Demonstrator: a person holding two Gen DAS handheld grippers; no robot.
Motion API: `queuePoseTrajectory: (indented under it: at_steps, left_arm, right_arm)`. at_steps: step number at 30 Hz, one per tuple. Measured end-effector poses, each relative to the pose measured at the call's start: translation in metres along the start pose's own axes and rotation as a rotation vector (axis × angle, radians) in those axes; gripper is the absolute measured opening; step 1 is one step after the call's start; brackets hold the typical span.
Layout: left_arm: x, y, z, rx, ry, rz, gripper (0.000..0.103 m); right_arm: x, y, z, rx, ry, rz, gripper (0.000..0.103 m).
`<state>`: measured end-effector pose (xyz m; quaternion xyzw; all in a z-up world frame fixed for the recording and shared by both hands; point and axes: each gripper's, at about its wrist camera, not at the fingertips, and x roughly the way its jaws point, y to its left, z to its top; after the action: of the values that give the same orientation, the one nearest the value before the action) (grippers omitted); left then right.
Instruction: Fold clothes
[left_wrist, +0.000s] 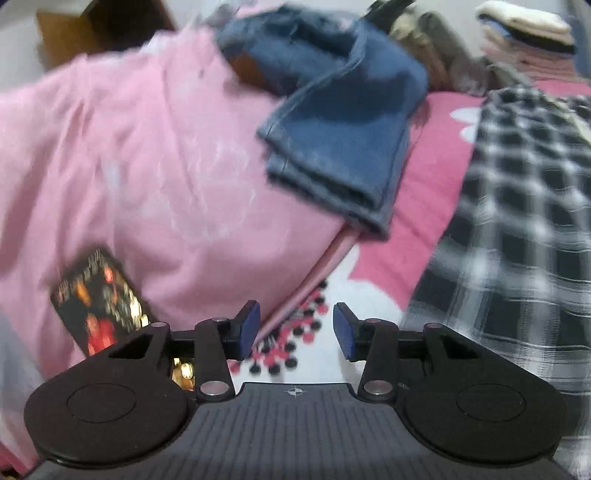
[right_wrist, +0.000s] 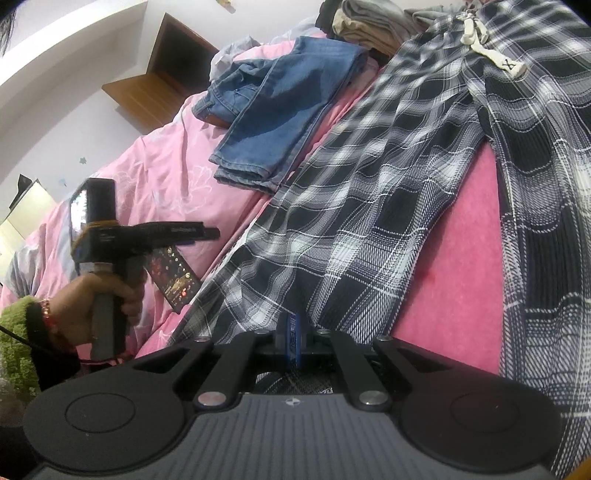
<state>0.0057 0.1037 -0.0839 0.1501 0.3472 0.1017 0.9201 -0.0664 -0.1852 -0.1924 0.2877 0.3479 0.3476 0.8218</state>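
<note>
Black-and-white plaid trousers (right_wrist: 369, 177) lie spread lengthwise on the pink bed sheet (right_wrist: 454, 266), with the drawstring waist (right_wrist: 480, 33) at the far end. My right gripper (right_wrist: 293, 341) is shut on the near end of one leg, and plaid cloth runs under its fingers. In the left wrist view the trousers (left_wrist: 517, 206) fill the right side. My left gripper (left_wrist: 295, 328) is open and holds nothing, hovering over white dotted sheet beside the trousers' edge. In the right wrist view a hand holds that left gripper (right_wrist: 208, 232) to the left of the trouser leg.
Folded blue jeans (left_wrist: 332, 122) (right_wrist: 280, 110) rest on the pink duvet (left_wrist: 129, 147). A phone (left_wrist: 99, 299) (right_wrist: 173, 273) with a lit screen lies on the duvet near the left gripper. Stacked clothes (left_wrist: 524, 33) and crumpled garments (right_wrist: 369, 22) sit at the far end.
</note>
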Motion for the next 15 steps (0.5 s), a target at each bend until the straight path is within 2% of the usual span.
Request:
queuePoseTrajectory:
  at_steps: [5,6,8,9,11,15]
  left_arm:
    - [0.015,-0.028,0.012,-0.004,-0.034,-0.247,0.039]
    - [0.019,-0.033,0.015,-0.005,-0.041,-0.297,0.034]
    - [0.025,-0.044,0.020,-0.006,-0.054,-0.396,0.032]
    - [0.028,-0.050,0.022,-0.007,-0.061,-0.445,0.027]
    - [0.044,-0.054,0.023,-0.037,-0.032,-0.447,0.026]
    - [0.074,-0.035,0.033,-0.142,-0.028,-0.407,0.028]
  right_arm:
    - [0.001,0.001,0.001,-0.001,0.003,-0.004,0.002]
    - [0.001,0.001,0.001,-0.002,0.003,-0.005,0.002]
    - [0.001,0.001,0.001,-0.003,0.003,-0.007,0.002]
    - [0.001,0.001,0.001,-0.003,0.003,-0.007,0.002]
    - [0.001,0.001,0.001,-0.003,0.004,-0.008,0.002]
    - [0.001,0.001,0.001,-0.002,0.003,-0.006,0.002]
